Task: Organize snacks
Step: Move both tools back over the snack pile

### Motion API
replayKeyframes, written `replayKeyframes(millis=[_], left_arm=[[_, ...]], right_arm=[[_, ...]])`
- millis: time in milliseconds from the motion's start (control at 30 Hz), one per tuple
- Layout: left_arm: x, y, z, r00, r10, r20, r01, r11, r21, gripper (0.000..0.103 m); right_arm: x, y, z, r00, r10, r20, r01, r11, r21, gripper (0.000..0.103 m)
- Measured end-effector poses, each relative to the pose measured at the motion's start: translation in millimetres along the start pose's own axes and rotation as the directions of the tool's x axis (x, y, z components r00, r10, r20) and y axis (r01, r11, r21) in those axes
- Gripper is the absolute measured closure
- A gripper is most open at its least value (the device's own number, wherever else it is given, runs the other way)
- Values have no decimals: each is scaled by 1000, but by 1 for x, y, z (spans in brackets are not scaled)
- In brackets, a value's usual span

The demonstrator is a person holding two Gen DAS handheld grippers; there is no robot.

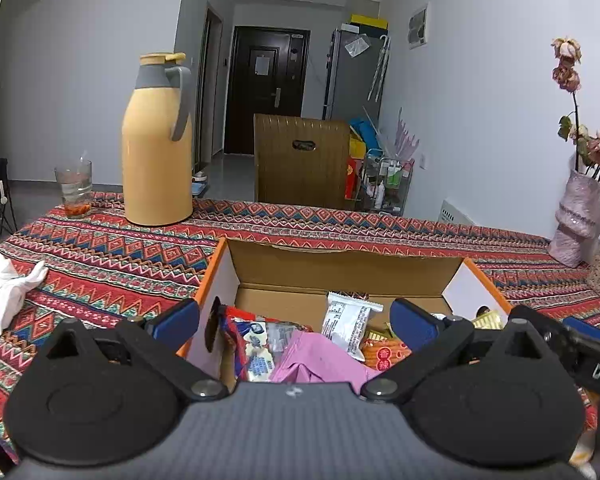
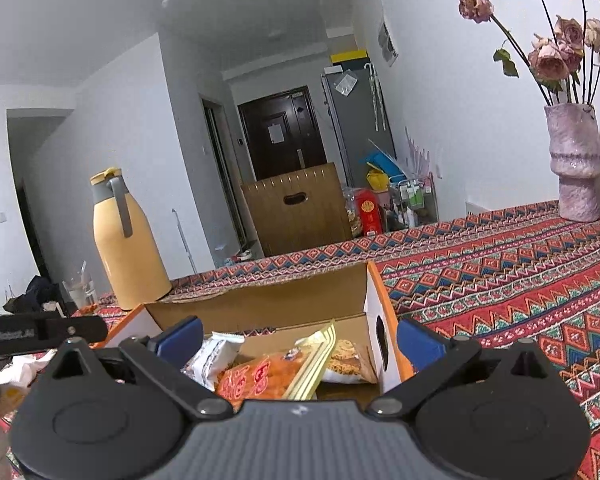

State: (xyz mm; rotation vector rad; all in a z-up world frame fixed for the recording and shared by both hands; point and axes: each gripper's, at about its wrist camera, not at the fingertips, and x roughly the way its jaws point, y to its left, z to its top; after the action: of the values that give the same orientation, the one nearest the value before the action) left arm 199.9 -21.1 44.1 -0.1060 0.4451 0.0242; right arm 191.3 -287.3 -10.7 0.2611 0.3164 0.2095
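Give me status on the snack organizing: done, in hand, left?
Done: several packets, including a pink packet and an orange packet, already sit in the cardboard box. In hand: nothing; left gripper and right gripper are open, straddling the box walls. Left: no loose snacks visible.

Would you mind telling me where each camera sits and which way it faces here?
Left wrist: on the left gripper, open, over the left end of the snack box, facing the flask and door.
Right wrist: on the right gripper, open, over the box's right end, facing the same way.
Shared: box, flask, vase, tablecloth.
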Motion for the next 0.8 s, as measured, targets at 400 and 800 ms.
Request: replayKeyframes(millis=[400, 800], left_arm=[[-64, 15, -13, 999, 12, 45, -12, 1000, 8, 0], [-102, 25, -55, 1000, 5, 6, -5, 1000, 4, 0]], right_arm=[[-61, 24, 8, 998, 22, 57, -19, 998, -62, 0], [-109, 25, -22, 1000, -6, 19, 7, 996, -89, 0]])
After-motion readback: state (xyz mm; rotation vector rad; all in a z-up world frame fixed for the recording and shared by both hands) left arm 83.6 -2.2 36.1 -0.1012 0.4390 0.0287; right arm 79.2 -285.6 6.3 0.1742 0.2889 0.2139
